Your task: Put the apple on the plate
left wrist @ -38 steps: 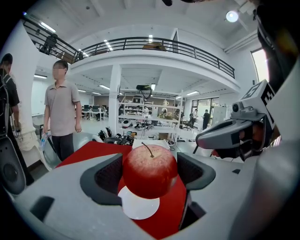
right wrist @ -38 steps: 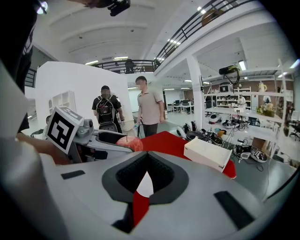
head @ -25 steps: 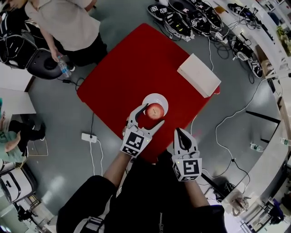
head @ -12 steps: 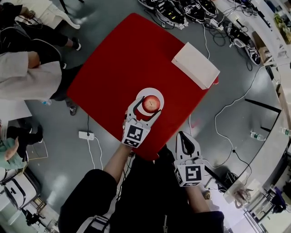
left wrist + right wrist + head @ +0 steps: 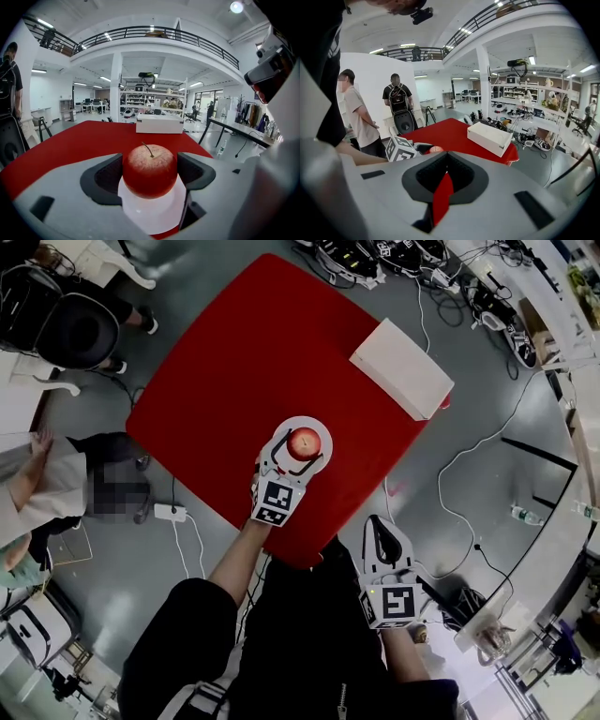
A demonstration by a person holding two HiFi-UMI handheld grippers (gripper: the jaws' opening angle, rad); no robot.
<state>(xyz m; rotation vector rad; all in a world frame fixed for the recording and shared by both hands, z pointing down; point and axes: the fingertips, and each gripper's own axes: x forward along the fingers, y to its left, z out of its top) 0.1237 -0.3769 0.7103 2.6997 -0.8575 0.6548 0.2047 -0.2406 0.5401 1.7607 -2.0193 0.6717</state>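
**A:** Desk and room, what are they like?

**B:** A red desk (image 5: 234, 362) stands on a grey floor (image 5: 192, 296). The gripper views show an open hall with a railed balcony (image 5: 154, 32).

**A:** And the plate?

**B:** Nearest, off the desk, the right gripper (image 5: 379, 521) has its jaws pressed together, empty. The white plate (image 5: 302, 422) is by the desk's near edge with the apple (image 5: 150, 169) over it. The left gripper (image 5: 301, 444) has its jaws clamped on the apple's sides. A white box (image 5: 401, 369) lies far right.

**A:** Does any view show something the others miss?

**B:** Only the left gripper view shows the apple's stem (image 5: 148, 150).
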